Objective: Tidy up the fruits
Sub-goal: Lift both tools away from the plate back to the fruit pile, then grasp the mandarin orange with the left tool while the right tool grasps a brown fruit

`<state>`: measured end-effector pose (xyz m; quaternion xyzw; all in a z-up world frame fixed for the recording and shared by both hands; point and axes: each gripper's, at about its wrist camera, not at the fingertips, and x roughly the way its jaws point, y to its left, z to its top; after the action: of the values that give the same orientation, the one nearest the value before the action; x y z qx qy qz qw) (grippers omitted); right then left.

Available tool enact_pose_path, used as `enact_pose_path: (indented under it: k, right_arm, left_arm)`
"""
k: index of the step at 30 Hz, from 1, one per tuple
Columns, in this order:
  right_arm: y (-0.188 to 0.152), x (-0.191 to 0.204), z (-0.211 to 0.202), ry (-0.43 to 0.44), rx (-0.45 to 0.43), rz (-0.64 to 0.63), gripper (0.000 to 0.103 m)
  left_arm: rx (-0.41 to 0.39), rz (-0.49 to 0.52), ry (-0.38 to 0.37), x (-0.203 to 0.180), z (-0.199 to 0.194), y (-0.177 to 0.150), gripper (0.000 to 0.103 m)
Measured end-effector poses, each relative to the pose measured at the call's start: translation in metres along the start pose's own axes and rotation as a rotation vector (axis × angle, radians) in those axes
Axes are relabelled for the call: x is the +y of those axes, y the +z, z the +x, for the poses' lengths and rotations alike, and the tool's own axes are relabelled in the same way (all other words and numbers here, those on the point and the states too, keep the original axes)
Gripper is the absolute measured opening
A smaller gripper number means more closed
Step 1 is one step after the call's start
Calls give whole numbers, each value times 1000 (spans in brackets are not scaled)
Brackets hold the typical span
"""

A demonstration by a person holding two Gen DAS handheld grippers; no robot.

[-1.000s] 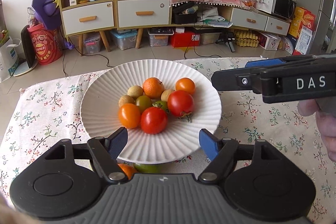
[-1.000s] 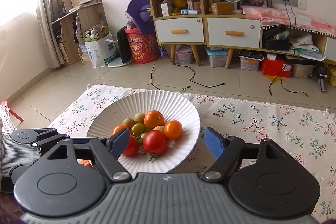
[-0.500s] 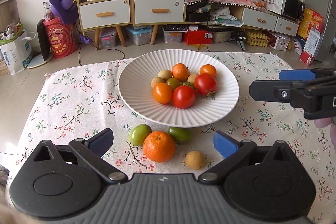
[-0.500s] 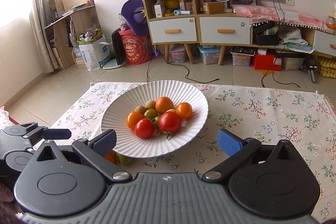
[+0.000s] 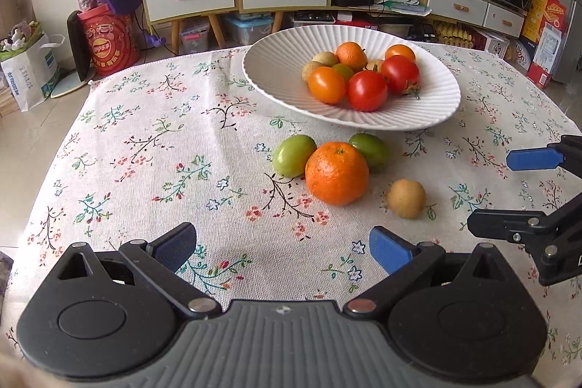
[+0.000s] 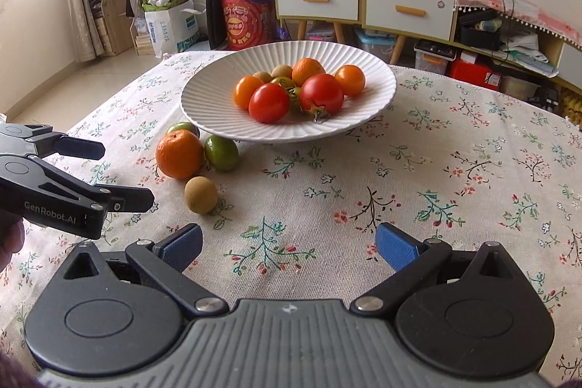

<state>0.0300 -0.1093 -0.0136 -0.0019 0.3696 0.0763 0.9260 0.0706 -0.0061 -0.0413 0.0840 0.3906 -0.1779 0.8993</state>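
One floral tablecloth (image 5: 152,148) covers the table and carries every item below.

One white ribbed plate (image 5: 276,68) stands toward the far side of the cloth. Countable contents from the right wrist view: two red tomatoes (image 6: 269,102), two orange tomatoes (image 6: 246,91), one mandarin (image 6: 307,71). Green and tan fruits lie between these; their number cannot be told.

Two grippers are present. The left gripper (image 5: 283,248) is released, blue pads wide apart, nothing between them, above bare cloth near the camera. The right gripper (image 6: 289,244) is likewise released and empty, over the cloth; in the left wrist view it shows at the right edge (image 5: 523,191), just beside the loose fruit.

Four fruits lie off the plate, on the cloth in front of its near rim:
- One large orange (image 5: 337,172), central.
- Two green tomatoes (image 5: 294,155), one touching each side of the orange, the farther one partly under the plate rim.
- One small tan round fruit (image 5: 406,198), near the orange, apart from it
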Motion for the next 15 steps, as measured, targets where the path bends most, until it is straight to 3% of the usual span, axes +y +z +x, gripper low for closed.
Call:
enact_pose_path:
  k: [12,15]
  right_arm:
    - [-16,13,4,8,-20,-93,101]
    - [-15,14,4,13,-31,-98,101]
  left_arm:
    - [-55,2,-44,1,6,-4,96]
    - [-59,-6,-67,0,7,1,89]
